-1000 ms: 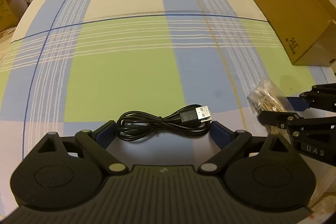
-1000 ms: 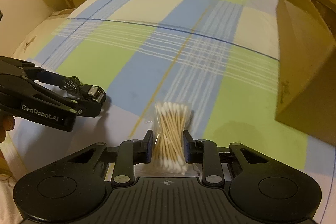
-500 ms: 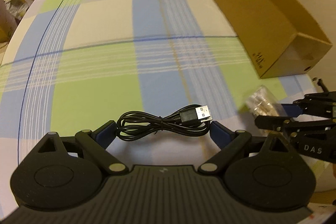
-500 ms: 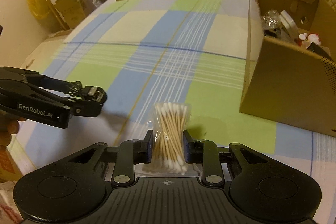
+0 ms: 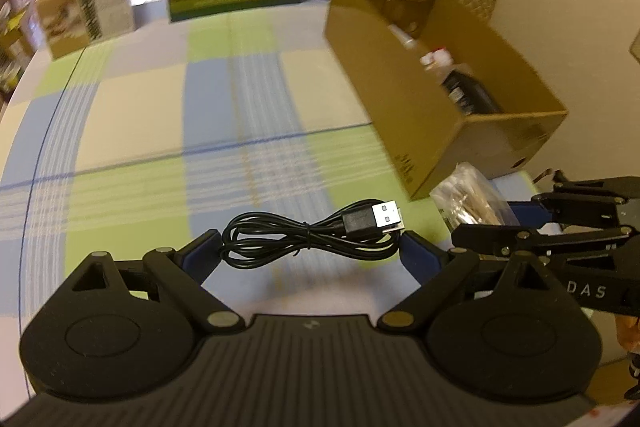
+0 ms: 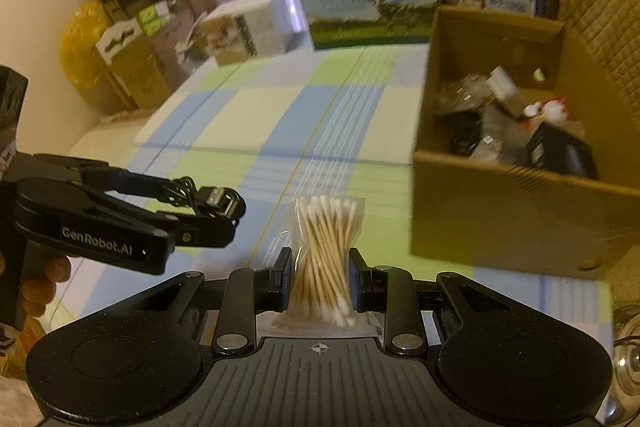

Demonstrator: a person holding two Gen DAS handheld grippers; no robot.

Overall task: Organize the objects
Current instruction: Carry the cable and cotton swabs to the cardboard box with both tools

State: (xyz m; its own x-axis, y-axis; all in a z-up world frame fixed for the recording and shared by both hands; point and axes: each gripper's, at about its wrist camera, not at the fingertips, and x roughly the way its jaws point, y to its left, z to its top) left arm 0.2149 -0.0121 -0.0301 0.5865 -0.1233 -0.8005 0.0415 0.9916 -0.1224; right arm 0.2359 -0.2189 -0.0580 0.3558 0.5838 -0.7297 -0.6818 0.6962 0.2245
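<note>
Both jaws grip cargo clear of the checked cloth (image 5: 132, 107): left gripper (image 5: 310, 247) spans wide around the coiled USB cable (image 5: 312, 239), right gripper (image 6: 319, 279) pinches the cotton swab bag (image 6: 326, 255) narrowly, apparently bound for the cardboard box (image 6: 516, 211)

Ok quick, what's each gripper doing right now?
Left gripper: closed on the black cable.
Right gripper: closed on the bag of cotton swabs.
</note>
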